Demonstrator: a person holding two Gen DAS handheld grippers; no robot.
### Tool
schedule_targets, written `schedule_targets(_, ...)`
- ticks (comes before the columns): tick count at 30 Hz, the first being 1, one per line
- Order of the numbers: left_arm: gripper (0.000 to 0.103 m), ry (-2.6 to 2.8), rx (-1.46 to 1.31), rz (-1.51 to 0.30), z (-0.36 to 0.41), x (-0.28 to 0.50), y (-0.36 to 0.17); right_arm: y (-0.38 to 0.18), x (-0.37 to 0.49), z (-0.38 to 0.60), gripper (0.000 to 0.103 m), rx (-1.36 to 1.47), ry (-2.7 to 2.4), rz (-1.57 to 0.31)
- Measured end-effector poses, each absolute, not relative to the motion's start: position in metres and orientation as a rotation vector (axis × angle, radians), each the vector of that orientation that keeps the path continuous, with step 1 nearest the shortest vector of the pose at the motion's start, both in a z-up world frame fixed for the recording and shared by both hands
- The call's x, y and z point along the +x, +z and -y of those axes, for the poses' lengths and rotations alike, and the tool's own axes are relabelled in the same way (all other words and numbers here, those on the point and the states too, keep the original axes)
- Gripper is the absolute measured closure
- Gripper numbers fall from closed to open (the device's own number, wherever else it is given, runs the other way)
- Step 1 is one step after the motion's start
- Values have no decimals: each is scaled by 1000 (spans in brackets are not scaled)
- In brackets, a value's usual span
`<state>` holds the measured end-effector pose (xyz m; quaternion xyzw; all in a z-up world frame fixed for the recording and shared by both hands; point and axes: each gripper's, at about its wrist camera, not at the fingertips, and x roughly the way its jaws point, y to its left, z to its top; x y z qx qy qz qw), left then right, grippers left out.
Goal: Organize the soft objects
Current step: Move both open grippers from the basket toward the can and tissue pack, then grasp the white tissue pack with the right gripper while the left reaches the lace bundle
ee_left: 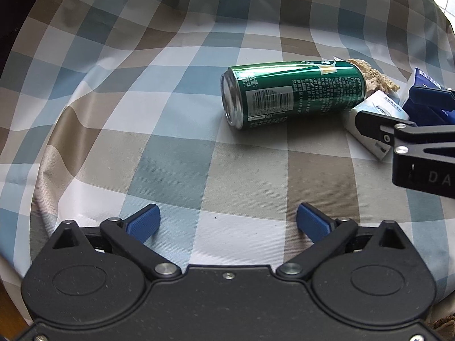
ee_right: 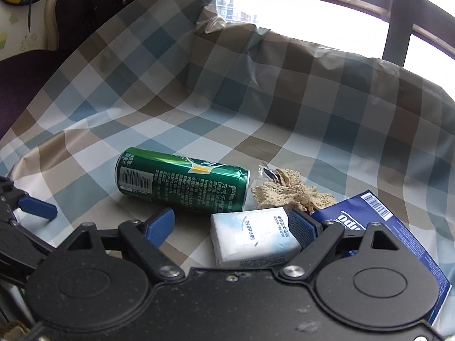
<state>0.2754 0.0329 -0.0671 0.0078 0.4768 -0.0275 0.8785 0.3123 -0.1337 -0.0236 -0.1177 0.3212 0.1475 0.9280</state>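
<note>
Trouble could come from the green can, because it lies on its side just beside the white tissue pack and could roll away if a finger bumps it. The right gripper hangs over the pack with its jaws spread apart; one blue pad sits right at the pack's right end, the other pad is well off to the left, so nothing is squeezed yet. If the jaws close from here, the left pad might push the can, or the pack might slide on the smooth checked cloth instead of being caught. The blue packet lies close on the right and could get pinched too. The left gripper is wide open and empty over bare cloth. The tissue pack looks soft and puffy, white with pale blue marks, lying flat in the cloth-lined basket. A small crochet lace piece lies crumpled just behind it, beside the can.
</note>
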Motion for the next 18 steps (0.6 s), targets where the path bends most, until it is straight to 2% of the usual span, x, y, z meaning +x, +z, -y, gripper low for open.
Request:
schedule_targets(8,2,-63,25,-949,-32,269,-71,-42,345,133,16,-305,303,-739)
schedule_targets(12,2,-63,25,-946,-32,269,-71,-43,361,131,11,-329,331,-779)
schedule_targets(18,2,-64,24,-942,-32,269,-71,-49,376,121,9,-413,408,-879)
